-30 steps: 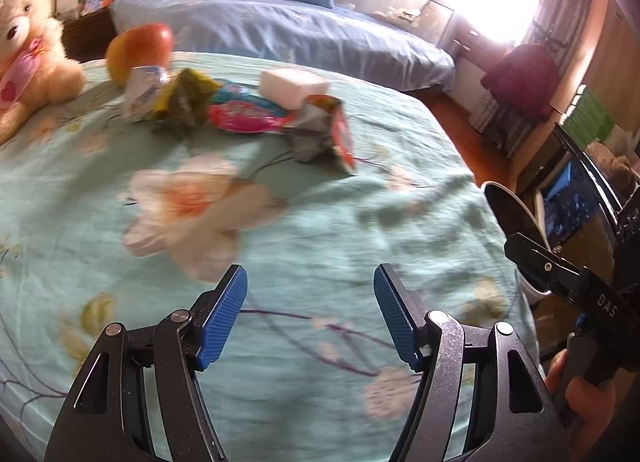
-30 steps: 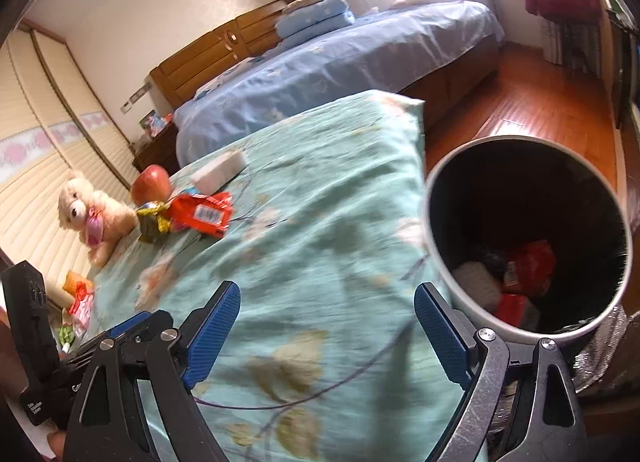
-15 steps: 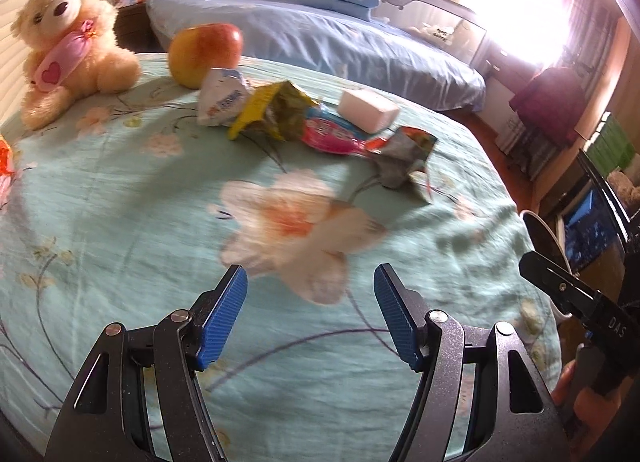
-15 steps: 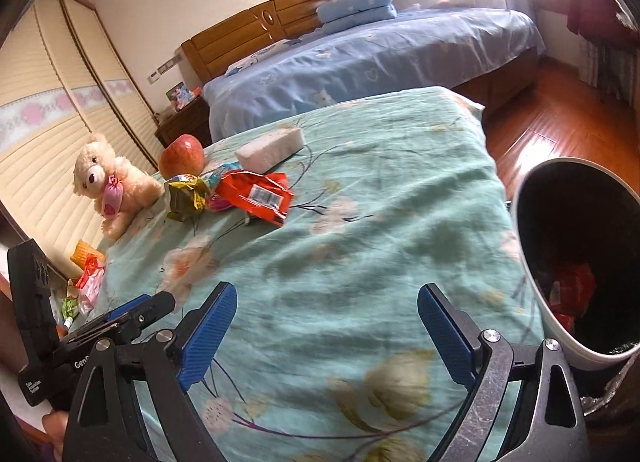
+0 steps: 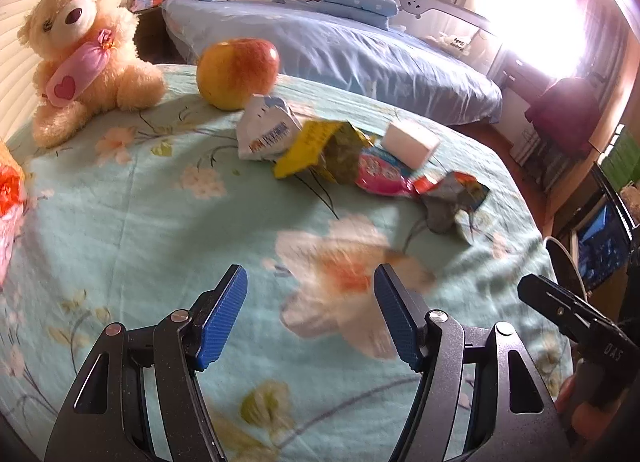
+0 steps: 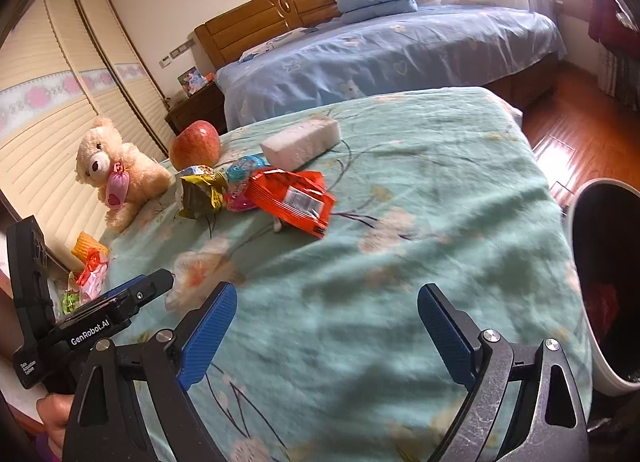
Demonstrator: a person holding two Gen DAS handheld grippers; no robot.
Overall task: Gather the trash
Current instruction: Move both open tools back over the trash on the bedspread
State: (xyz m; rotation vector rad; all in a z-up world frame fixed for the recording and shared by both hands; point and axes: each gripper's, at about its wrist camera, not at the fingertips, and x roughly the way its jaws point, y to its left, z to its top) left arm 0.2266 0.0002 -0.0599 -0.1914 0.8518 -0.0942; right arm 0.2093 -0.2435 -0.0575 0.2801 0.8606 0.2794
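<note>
Snack wrappers lie in a row on the green floral bedspread (image 5: 160, 230): a white packet (image 5: 266, 130), a yellow-green one (image 5: 324, 148), a pink one (image 5: 380, 176) and a crumpled red and silver one (image 5: 452, 202). In the right wrist view the red wrapper (image 6: 292, 202) lies in front of the yellow one (image 6: 200, 190). My left gripper (image 5: 310, 318) is open and empty, short of the wrappers. My right gripper (image 6: 326, 336) is open and empty. The white trash bin (image 6: 600, 286) stands at the bed's right edge with red trash inside.
An apple (image 5: 238, 72), a teddy bear (image 5: 86, 46) and a white block (image 5: 410, 140) sit behind the wrappers. More bright packets (image 6: 90, 274) lie at the bed's left edge. A blue-covered bed (image 5: 340, 46) stands beyond. Wooden floor (image 6: 576, 138) lies to the right.
Both grippers have moved away from the bin toward the wrappers, which now look nearer. The bin has slid to the right edge of the right wrist view. Both stay open.
</note>
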